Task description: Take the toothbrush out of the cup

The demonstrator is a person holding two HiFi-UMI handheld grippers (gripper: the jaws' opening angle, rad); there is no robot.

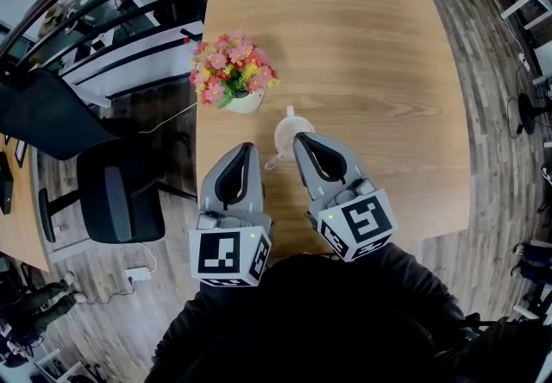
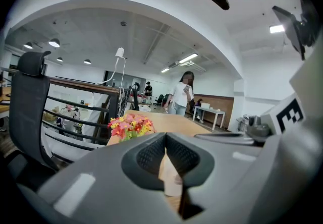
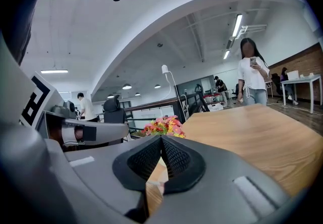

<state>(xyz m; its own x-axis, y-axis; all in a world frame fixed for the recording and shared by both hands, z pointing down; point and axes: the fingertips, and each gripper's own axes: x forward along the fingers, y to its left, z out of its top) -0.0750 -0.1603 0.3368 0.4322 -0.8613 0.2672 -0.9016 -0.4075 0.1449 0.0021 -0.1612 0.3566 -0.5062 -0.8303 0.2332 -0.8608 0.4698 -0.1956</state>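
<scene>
Seen from overhead, the cup (image 1: 291, 133) sits on the wooden surface (image 1: 379, 71) close to its near edge. A thin pale toothbrush (image 1: 289, 111) stands in it, poking up over the far rim. The left tongs (image 1: 249, 148) and right tongs (image 1: 301, 141) flank the cup: the right tip is just beside it, the left a little apart. Both tongs are closed tip to tip and hold nothing. Each one's own camera shows the ribbed pads meeting, with only a sliver of wood and something pale below the join.

The low views barely show the cup, but they catch what the overhead view misses: a person (image 3: 252, 74) standing with a phone beyond the far end of the surface, and a dark railing (image 2: 86, 102). The flower pot (image 1: 231, 72) stands near the left edge, beyond the cup. An office chair (image 1: 116, 200) is on the floor off that edge. Broad open wood runs to the right and beyond the cup.
</scene>
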